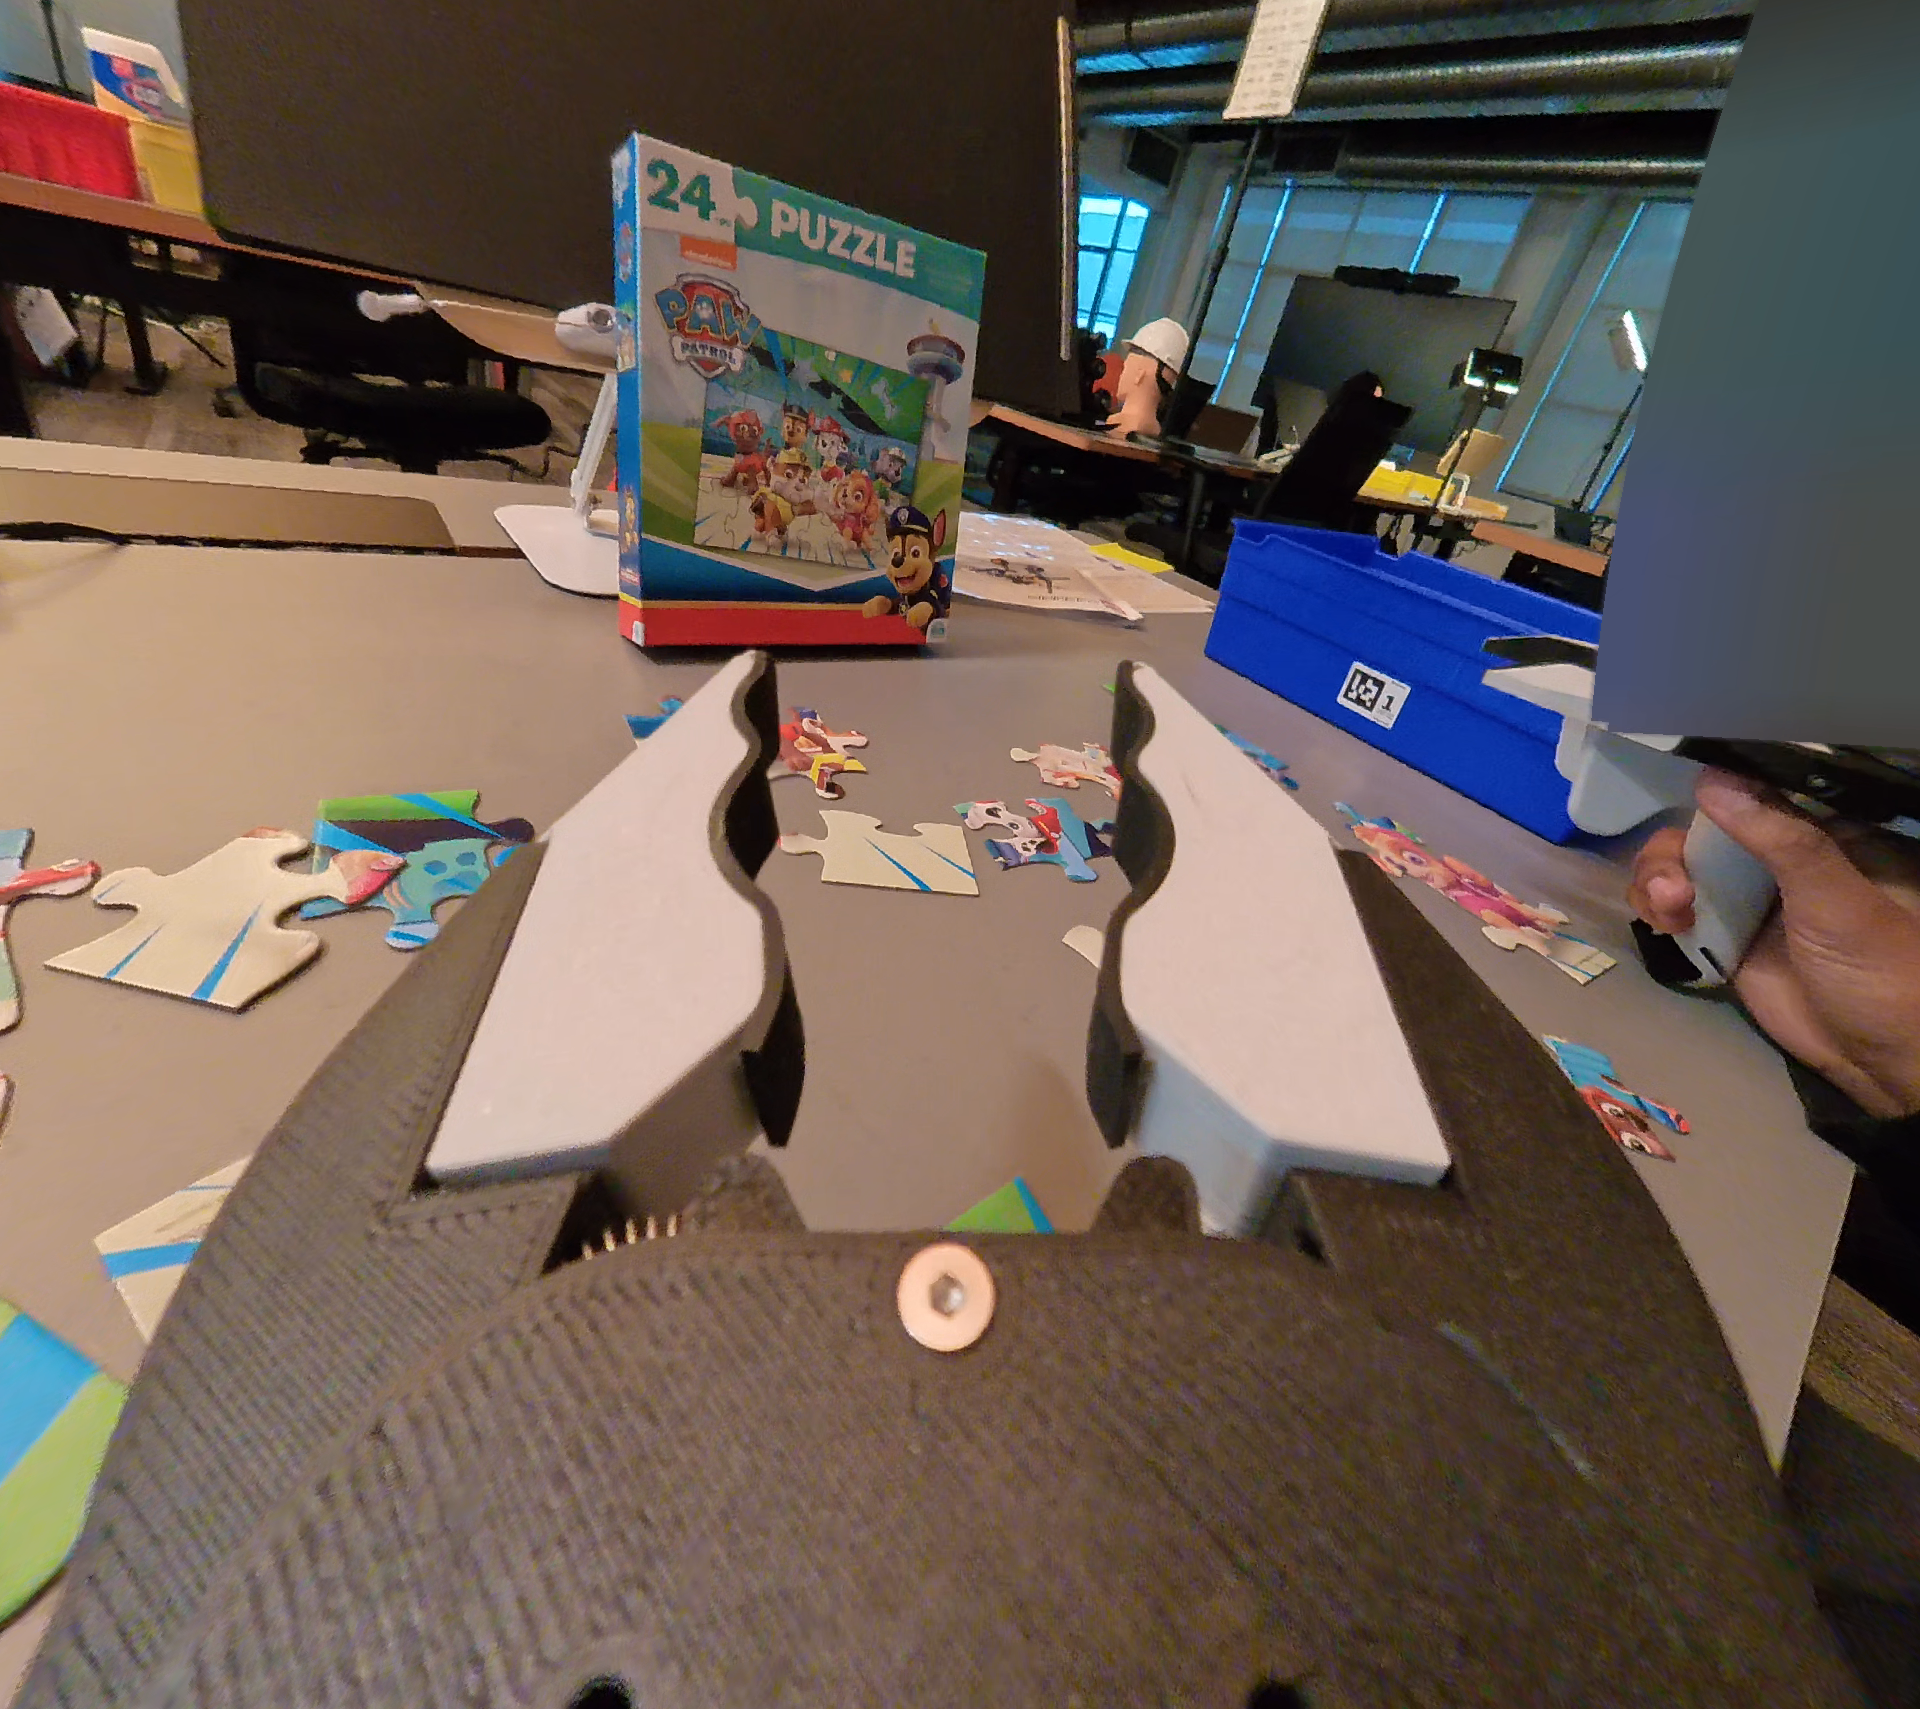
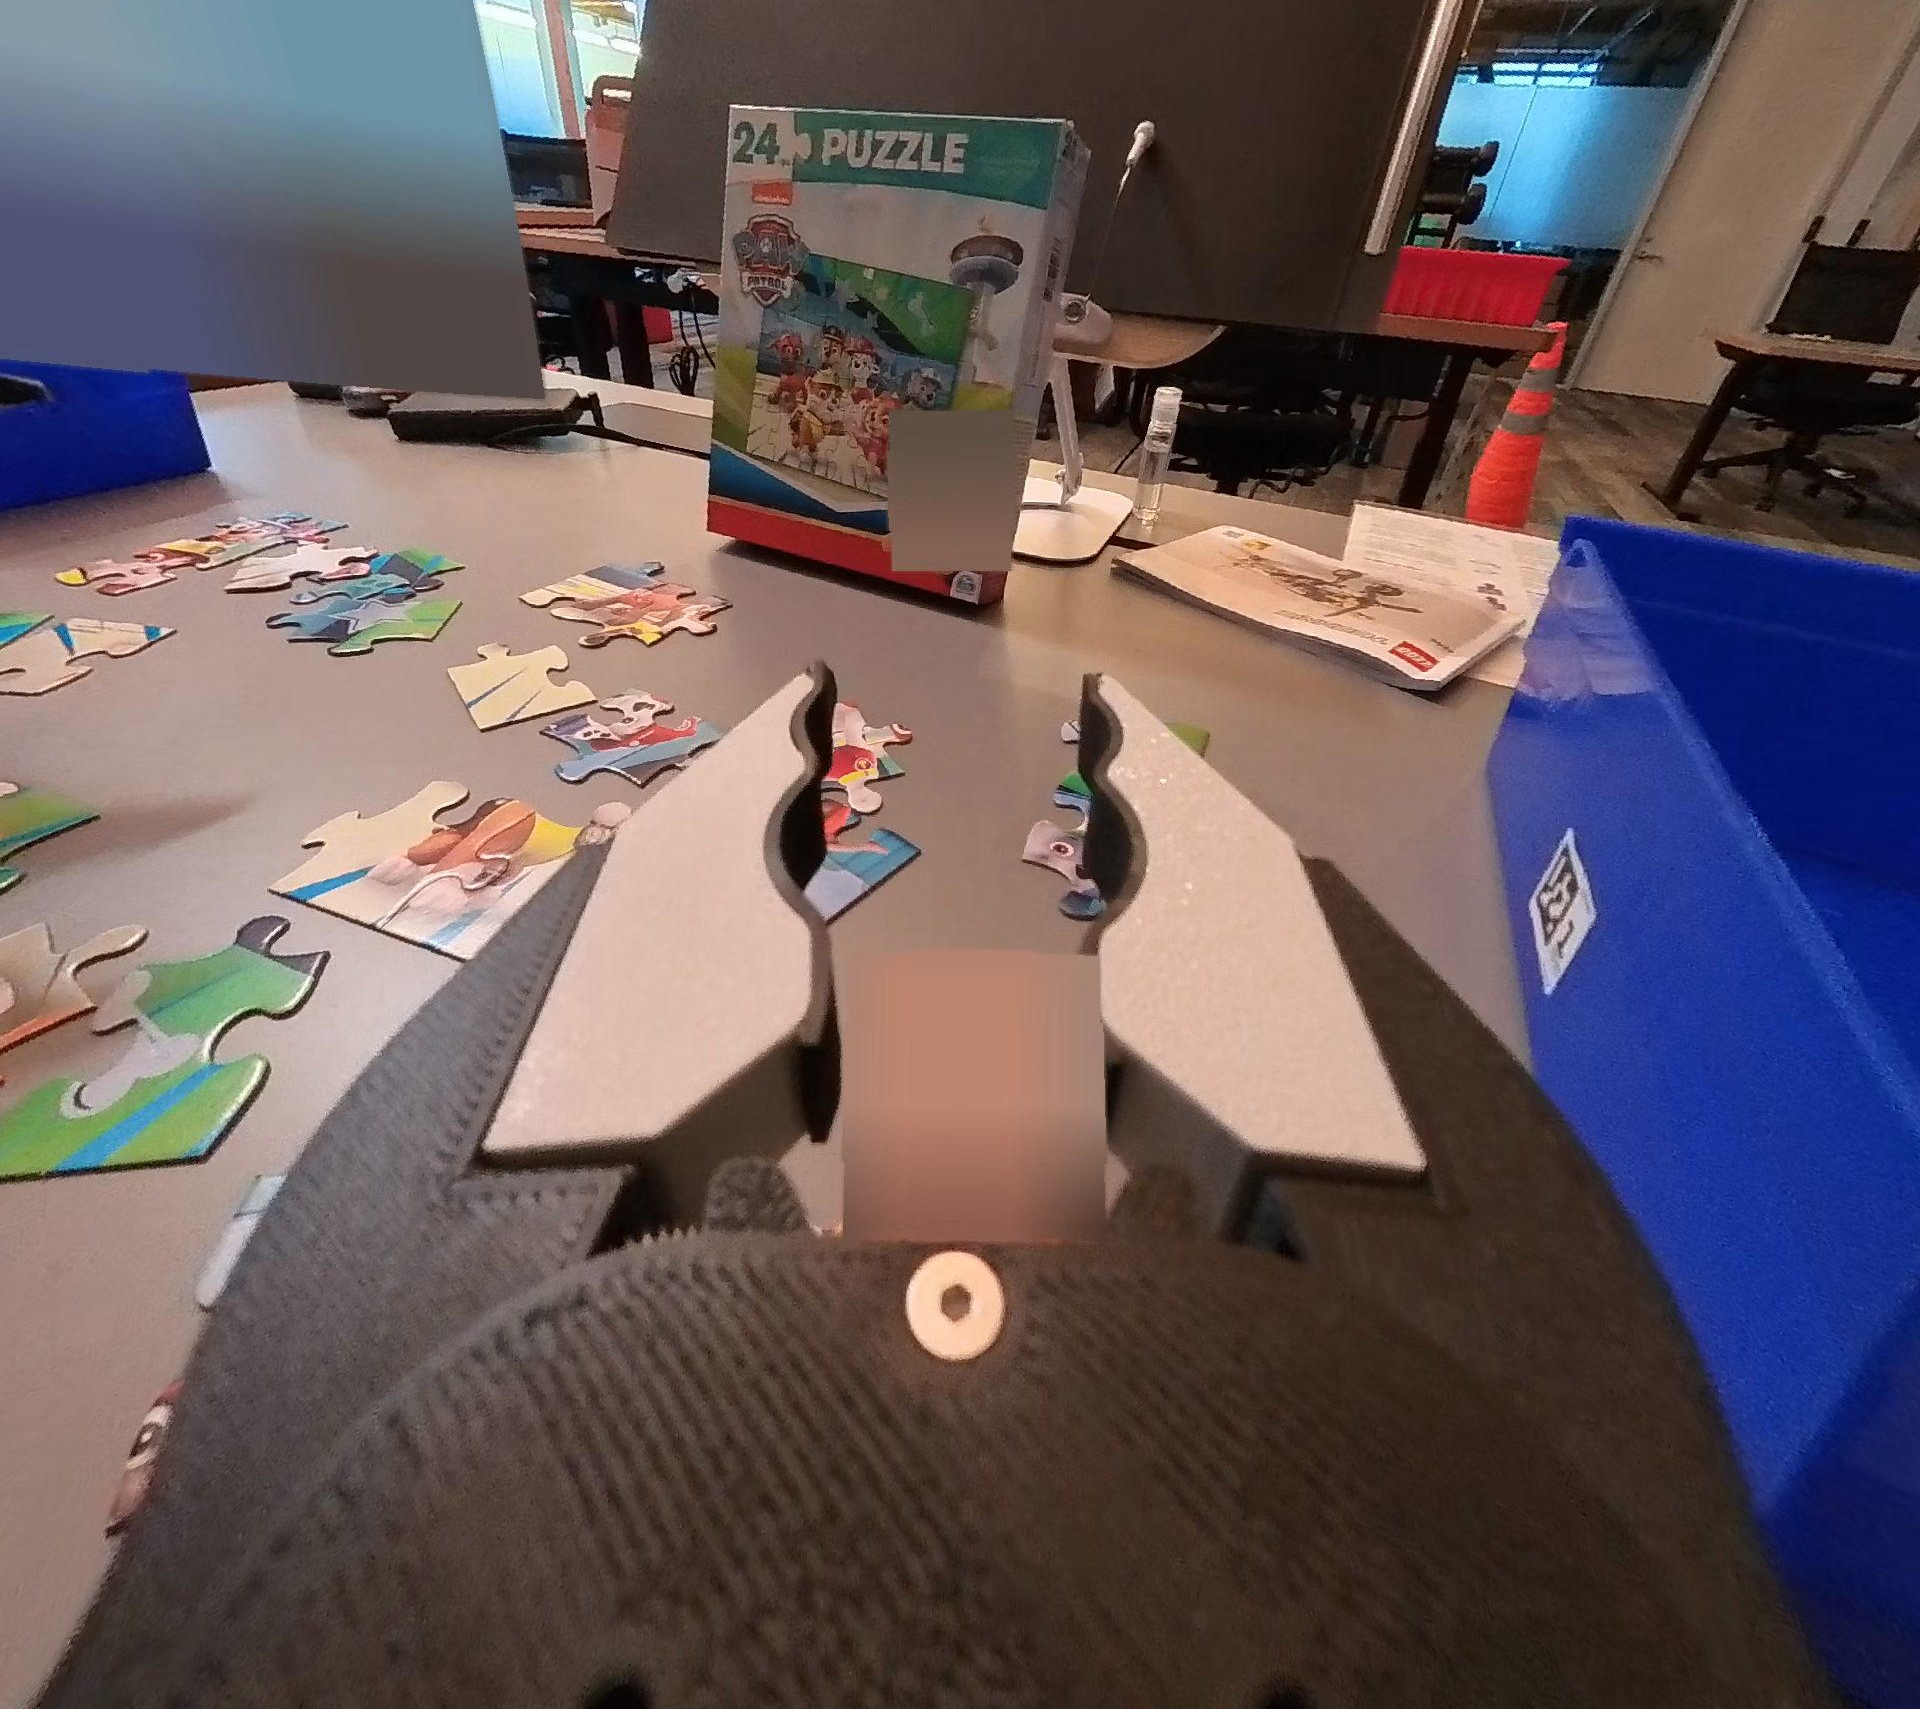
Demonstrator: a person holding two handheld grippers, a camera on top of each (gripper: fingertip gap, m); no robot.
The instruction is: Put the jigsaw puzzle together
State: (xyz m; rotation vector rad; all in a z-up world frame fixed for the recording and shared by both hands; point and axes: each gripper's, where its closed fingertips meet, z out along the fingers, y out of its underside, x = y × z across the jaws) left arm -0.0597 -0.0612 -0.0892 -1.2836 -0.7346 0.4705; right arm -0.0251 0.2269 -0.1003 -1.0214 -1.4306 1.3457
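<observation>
Dark ribbed housing fills the bottom of both wrist views, and from it each pair of grey fingers reaches forward over the grey tabletop.

The left hand-held gripper is spread wide with nothing between its pads; bare tabletop and loose puzzle pieces show through the gap. Nearest to it, just beyond the middle of the frame, lie a pale piece with blue streaks and a piece showing a white-and-red pup, both flat on the surface and untouched.

The right hand-held gripper is also released, its jaws narrower but empty. A red-suited pup piece lies beside its left finger and a grey-and-green piece beside the other; whether either finger touches them cannot be told.

The pieces look like thin card: light, fairly stiff, glossy on the face, lying flush, so a pinch would probably need an edge or a protruding tab.

Both grippers are held low and nearly level, pointing at the upright puzzle box at centre frame. At the right edge of the left view a person's hand wraps the other gripper's handle beside a blue bin. A booklet lies at the right of the right view.
</observation>
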